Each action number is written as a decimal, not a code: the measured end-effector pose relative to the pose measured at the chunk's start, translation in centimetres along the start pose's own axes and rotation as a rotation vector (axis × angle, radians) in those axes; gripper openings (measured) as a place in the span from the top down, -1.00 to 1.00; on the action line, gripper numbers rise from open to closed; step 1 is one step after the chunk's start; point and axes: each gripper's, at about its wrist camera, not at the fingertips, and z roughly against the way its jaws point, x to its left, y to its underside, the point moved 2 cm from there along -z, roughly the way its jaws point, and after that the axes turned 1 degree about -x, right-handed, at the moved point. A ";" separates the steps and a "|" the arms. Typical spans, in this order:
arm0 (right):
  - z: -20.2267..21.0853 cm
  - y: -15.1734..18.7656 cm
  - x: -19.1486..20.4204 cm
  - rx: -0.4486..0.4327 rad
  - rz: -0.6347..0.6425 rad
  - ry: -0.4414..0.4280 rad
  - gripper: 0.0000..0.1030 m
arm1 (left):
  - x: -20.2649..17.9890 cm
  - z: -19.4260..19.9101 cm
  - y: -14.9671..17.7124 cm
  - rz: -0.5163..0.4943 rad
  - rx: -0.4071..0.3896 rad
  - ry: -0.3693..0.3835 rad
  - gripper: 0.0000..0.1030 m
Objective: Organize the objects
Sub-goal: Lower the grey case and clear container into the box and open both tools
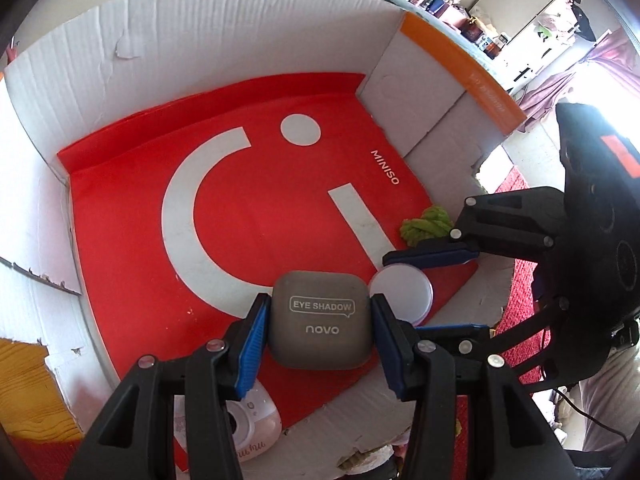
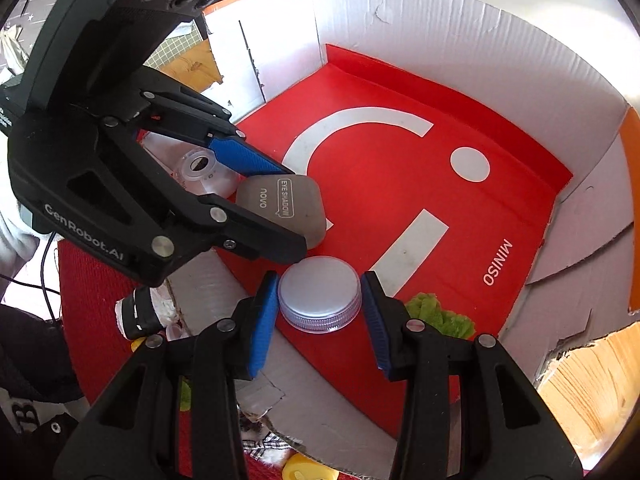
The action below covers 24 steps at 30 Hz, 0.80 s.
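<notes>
A grey square "EYE SHADOW novo" case (image 1: 320, 332) sits between the blue pads of my left gripper (image 1: 319, 306), which is shut on it just above the red floor of a white cardboard box (image 1: 168, 36). Right beside it, my right gripper (image 2: 320, 282) is shut on a round white jar with a ribbed clear rim (image 2: 320, 300). In the left wrist view the jar (image 1: 404, 294) touches the case's right side, held by the right gripper (image 1: 400, 292). The right wrist view shows the case (image 2: 280, 208) in the left gripper (image 2: 295, 212), near the box's front wall.
A red MINISO bag (image 1: 248, 216) lines the box floor. A green crumpled piece (image 2: 440, 318) lies in the near corner. A white and pink toy camera (image 1: 250, 420) lies outside the box wall. A small black and white cylinder (image 2: 140, 316) and a yellow object (image 2: 304, 472) lie on red cloth.
</notes>
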 end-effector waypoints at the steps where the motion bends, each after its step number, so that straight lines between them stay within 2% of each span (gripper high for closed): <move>1: 0.0 0.1 0.0 0.002 0.001 -0.001 0.22 | 0.0 0.0 0.0 -0.001 0.001 -0.001 -0.01; 24: 1.9 3.2 1.4 0.020 0.037 0.032 0.22 | -1.4 -0.4 0.3 -0.071 0.008 -0.087 -0.01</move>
